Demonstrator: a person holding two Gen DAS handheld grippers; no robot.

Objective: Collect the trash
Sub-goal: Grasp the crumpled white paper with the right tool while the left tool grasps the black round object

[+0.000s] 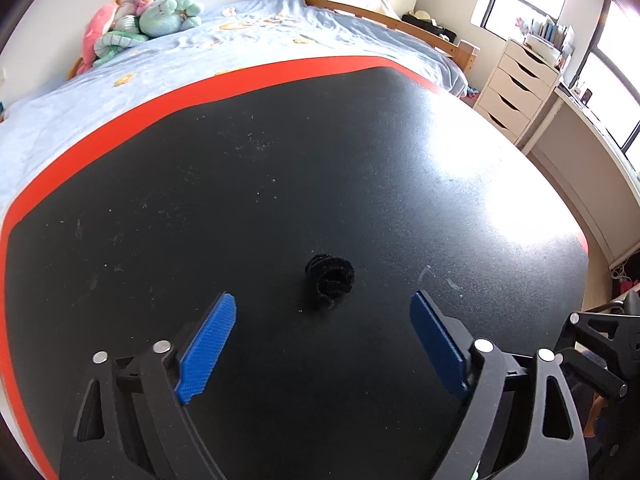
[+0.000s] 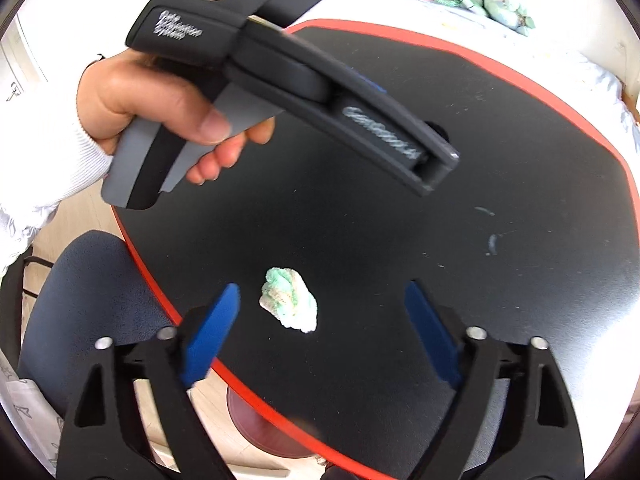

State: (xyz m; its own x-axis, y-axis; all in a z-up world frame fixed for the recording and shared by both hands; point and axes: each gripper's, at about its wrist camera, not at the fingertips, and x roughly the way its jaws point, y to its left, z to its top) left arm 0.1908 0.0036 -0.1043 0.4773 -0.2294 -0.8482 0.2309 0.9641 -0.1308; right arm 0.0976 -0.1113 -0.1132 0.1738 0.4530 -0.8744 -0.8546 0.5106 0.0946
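Spread wide with nothing between its blue ribbed pads, the left gripper (image 1: 323, 304) hangs above a round black table with an orange-red rim (image 1: 120, 120). Just ahead of the fingertips, roughly centred between them and resting on the black surface, lies a small black fuzzy coil of pipe cleaner (image 1: 329, 277); neither pad touches it. Pale specks and smears dot the tabletop, and strong window glare washes out its right part. Beyond the far edge stretches a bed with a light blue patterned cover (image 1: 240, 40), with a heap of pink and mint-green plush toys (image 1: 140, 20) at its far left corner. A cream chest of drawers (image 1: 516, 88) stands at the right under the windows. From the right wrist camera, the right gripper (image 2: 322, 296) is likewise released and empty, its blue pads far apart over the near edge of the same table (image 2: 520, 76). A crumpled wad of white, green and yellowish fluffy material (image 2: 290, 300) sits on the black top between the pads, closer to the pad on the left of the view and not in contact with either. Higher in this view, the person's left hand (image 2: 160, 108), in a white sleeve, grips the grey and black handle of the other tool. A dark blue chair seat (image 2: 92, 300) shows below the table's rim at the lower left.
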